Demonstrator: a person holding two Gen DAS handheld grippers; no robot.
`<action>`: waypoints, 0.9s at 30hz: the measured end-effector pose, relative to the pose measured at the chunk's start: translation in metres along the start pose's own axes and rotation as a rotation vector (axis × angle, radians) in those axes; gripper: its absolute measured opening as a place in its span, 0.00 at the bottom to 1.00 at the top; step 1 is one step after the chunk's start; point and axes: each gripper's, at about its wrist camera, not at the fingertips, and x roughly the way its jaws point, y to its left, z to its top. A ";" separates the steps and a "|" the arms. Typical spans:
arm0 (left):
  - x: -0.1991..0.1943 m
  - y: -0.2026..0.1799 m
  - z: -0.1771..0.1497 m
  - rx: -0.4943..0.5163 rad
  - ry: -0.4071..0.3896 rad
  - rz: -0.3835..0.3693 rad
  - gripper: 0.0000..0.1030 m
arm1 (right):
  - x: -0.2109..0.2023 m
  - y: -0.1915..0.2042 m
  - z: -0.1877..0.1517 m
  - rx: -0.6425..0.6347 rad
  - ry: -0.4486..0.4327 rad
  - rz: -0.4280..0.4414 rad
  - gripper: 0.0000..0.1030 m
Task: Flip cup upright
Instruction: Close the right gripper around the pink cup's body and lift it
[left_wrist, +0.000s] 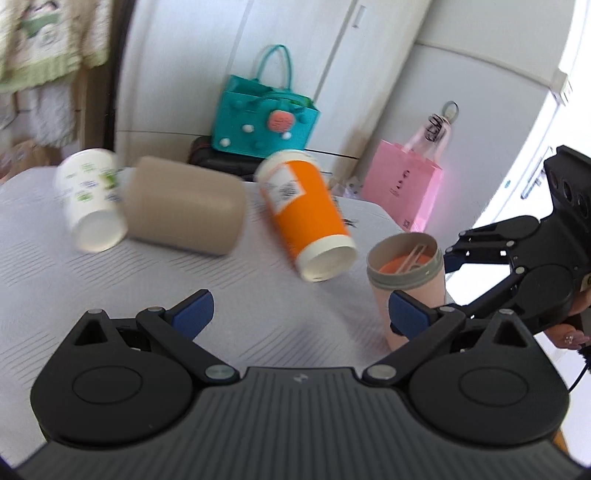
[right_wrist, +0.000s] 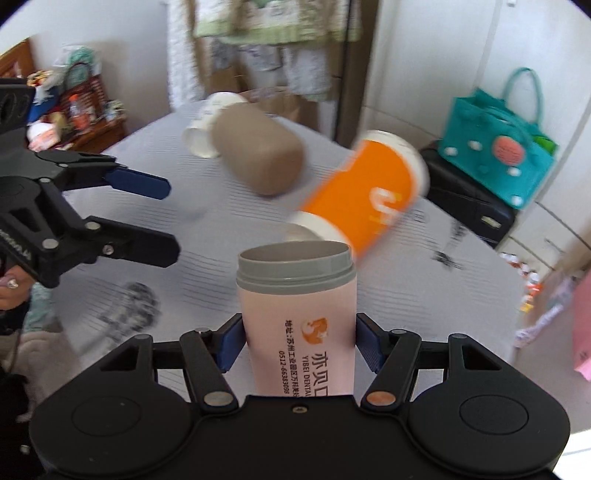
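Note:
A pink cup with a grey rim (right_wrist: 299, 317) stands upright, mouth up, between the blue pads of my right gripper (right_wrist: 300, 345), which is shut on its lower body. It also shows in the left wrist view (left_wrist: 406, 273), at the table's right side, with the right gripper (left_wrist: 452, 280) behind it. My left gripper (left_wrist: 299, 314) is open and empty over the table; it also shows at the left of the right wrist view (right_wrist: 162, 221). An orange cup (left_wrist: 306, 214) lies on its side mid-table. A tan cup (left_wrist: 184, 206) and a white cup with green print (left_wrist: 92, 199) lie on their sides farther left.
The table has a pale striped cover (left_wrist: 110, 295). Behind it stand a teal bag (left_wrist: 262, 110) on a black case and a pink bag (left_wrist: 402, 192) against white cupboards. Clothes hang at the far left.

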 end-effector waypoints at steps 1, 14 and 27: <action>-0.007 0.007 -0.002 -0.011 -0.004 0.004 0.99 | 0.002 0.005 0.005 -0.002 0.007 0.019 0.66; -0.064 0.070 -0.010 -0.118 -0.047 -0.011 0.99 | 0.048 0.063 0.049 0.016 0.053 0.165 0.66; -0.045 0.089 -0.018 -0.191 0.048 -0.069 0.99 | 0.052 0.077 0.039 -0.041 0.010 0.137 0.89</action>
